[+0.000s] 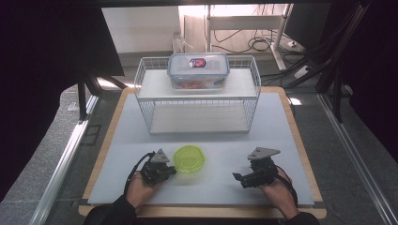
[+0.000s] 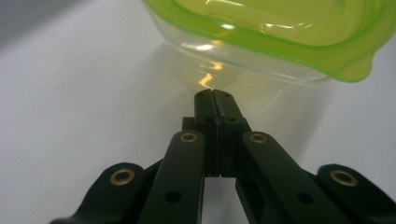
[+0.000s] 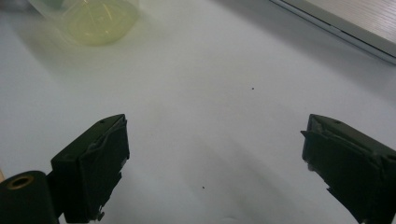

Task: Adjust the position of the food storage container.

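A round clear bowl with a green lid (image 1: 189,158) sits on the white mat near the front. My left gripper (image 1: 172,169) lies just left of it, jaws shut with nothing between them. In the left gripper view the closed tips (image 2: 215,95) rest right at the base of the green-lidded bowl (image 2: 280,37). My right gripper (image 1: 238,178) rests on the mat to the right, well apart from the bowl. Its jaws stand wide open in the right gripper view (image 3: 215,154), empty, with the bowl (image 3: 98,18) far off at the upper left.
A white wire rack (image 1: 197,93) stands at the back of the mat, with a clear lidded box with blue clips (image 1: 198,69) on its upper shelf. The wooden table edge (image 1: 300,140) frames the mat.
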A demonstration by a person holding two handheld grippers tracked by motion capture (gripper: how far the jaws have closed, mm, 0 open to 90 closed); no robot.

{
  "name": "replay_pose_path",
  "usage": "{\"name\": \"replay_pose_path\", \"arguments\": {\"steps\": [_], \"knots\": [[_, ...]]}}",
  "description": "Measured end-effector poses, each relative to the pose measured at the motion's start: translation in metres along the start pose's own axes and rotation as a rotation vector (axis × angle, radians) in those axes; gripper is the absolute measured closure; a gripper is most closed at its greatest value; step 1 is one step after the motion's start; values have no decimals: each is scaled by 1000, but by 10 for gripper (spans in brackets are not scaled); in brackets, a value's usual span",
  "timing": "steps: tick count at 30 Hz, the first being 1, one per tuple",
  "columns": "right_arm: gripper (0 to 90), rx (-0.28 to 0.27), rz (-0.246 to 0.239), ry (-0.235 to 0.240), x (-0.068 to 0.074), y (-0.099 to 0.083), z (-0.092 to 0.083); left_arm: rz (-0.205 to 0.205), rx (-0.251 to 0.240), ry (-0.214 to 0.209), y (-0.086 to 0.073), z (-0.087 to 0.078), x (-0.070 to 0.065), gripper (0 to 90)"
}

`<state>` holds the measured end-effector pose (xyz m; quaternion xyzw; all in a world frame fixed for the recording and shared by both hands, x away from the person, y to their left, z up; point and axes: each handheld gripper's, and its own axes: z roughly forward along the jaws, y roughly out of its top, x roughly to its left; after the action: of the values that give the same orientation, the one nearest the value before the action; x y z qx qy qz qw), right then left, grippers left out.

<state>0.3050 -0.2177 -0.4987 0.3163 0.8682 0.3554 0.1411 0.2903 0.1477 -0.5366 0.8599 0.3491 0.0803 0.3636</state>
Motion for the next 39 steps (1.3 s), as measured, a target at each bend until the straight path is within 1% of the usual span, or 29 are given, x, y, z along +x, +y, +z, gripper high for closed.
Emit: {"name": "replay_pose_path", "arguments": {"steps": [2, 4, 5, 7, 11, 12, 15, 17, 19, 21, 22, 23, 24, 25, 27, 28, 29, 33, 34, 35, 36, 37, 39], "knots": [[72, 1, -1, 1, 0, 0, 0, 11, -2, -3, 3, 4, -3, 898], [72, 1, 2, 2, 0, 0, 0, 11, -6, -4, 5, 6, -5, 899], [72, 1, 2, 3, 1, 0, 0, 18, -5, -2, 8, 10, -8, 899], [72, 2, -1, 5, 1, 0, 0, 23, -7, 2, 10, 12, -9, 899], [72, 4, 0, 10, 1, 0, 1, 26, -4, 21, 10, 11, -9, 896], [72, 4, 0, 11, 1, 0, 1, 25, -3, 26, 9, 10, -8, 882], [72, -1, 4, 16, 1, 0, 0, 15, -23, 40, 7, 1, -6, 804], [72, -6, 6, 16, 1, 0, 0, 17, -35, 54, 6, -5, -6, 737], [71, -9, 8, 20, 1, 0, 0, 26, -45, 69, 4, -11, -7, 682], [70, -9, 6, 20, 1, 0, 1, 37, -51, 92, 2, -16, -10, 602], [70, -9, 6, 20, 1, 0, 1, 37, -51, 92, 2, -16, -10, 565], [70, -9, 6, 21, 1, 0, 1, 44, -54, 104, 1, -19, -11, 565], [69, -9, 6, 21, 1, 0, 1, 50, -61, 110, 0, -22, -12, 528], [69, -11, 6, 22, 1, -1, 1, 57, -74, 120, -1, -25, -13, 434], [68, -12, 6, 22, 1, 0, 1, 70, -92, 135, -2, -28, -14, 367], [68, -12, 5, 21, 1, 0, 1, 70, -92, 135, -2, -28, -14, 344], [68, -12, 4, 21, 2, 0, 1, 80, -109, 148, -4, -33, -15, 312], [68, -20, 0, 25, 2, 0, 1, 70, -129, 147, -10, -40, -13, 237], [68, -20, -1, 25, 2, 0, 1, 59, -129, 140, -12, -42, -12, 216], [68, -20, -1, 25, 2, 0, 1, 59, -129, 140, -12, -42, -12, 197], [68, -20, -2, 26, 2, 0, 1, 50, -131, 139, -14, -43, -12, 197], [68, -18, -3, 27, 3, 0, 1, 47, -136, 137, -16, -43, -12, 165], [68, -18, -4, 28, 3, 0, 1, 30, -132, 124, -19, -45, -12, 139]]}}
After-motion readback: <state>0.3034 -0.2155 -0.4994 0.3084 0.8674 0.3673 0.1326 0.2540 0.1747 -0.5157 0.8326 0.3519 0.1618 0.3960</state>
